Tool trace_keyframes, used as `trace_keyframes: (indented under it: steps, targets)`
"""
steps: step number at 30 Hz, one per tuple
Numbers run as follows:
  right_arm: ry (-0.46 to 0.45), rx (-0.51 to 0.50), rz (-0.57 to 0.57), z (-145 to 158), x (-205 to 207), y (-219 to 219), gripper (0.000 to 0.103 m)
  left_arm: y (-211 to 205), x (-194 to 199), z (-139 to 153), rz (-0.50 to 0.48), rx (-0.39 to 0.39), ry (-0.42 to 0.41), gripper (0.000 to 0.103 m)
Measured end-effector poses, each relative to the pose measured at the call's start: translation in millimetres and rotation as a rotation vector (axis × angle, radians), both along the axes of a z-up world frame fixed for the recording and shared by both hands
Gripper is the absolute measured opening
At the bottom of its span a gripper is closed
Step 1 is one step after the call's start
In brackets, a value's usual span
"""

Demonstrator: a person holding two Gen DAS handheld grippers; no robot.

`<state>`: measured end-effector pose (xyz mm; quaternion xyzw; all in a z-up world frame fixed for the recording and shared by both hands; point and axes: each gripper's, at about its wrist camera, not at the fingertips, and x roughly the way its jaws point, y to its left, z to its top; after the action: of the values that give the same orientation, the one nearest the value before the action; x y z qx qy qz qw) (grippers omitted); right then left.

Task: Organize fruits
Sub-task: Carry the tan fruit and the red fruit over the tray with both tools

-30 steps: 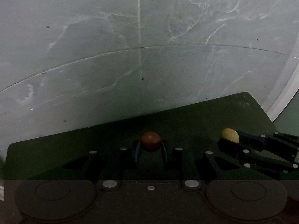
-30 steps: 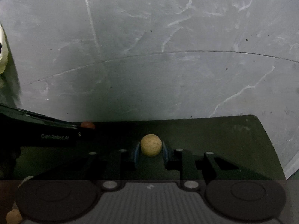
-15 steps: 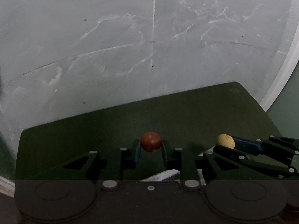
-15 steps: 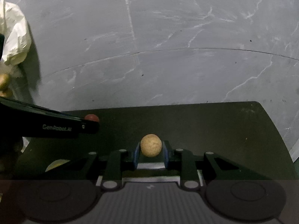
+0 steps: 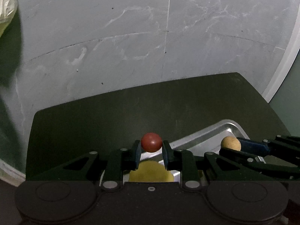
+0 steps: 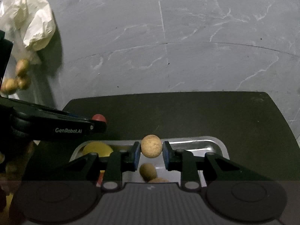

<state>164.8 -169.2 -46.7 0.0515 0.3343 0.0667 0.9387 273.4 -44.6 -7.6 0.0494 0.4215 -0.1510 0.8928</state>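
- Since the earlier frame, a shiny rectangular metal tray point(image 6: 215, 142) has been brought into view beneath both grippers.
- Left gripper point(image 5: 151, 150): clenched on a small round red fruit point(image 5: 151, 142) above the tray.
- Right gripper point(image 6: 151, 150): clenched on a small round tan fruit point(image 6: 151, 146) above the tray.

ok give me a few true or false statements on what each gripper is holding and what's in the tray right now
1. The left gripper is shut on a small round red fruit. True.
2. The right gripper is open and holds nothing. False: it is shut on a round tan fruit.
3. A shiny metal tray lies on the dark mat below both grippers. True.
4. The metal tray holds no fruit. False: a yellow round fruit and another tan fruit are in it.
5. A crumpled white bag sits inside the tray. False: it lies off the mat, on the grey surface to the left.
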Motion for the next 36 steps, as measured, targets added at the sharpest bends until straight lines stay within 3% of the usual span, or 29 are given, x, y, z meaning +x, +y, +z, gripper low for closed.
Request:
trace_keyframes:
  steps: [14,36]
  targets:
    - [0.026,-0.043,-0.093,0,-39,-13,0.028,-9,-26,-9,-0.066,-0.040,0.028,0.025]
    - [0.059,-0.038,-0.155,-4,-44,-32,0.028,-53,-19,-18,-0.144,-0.035,0.062,0.025]
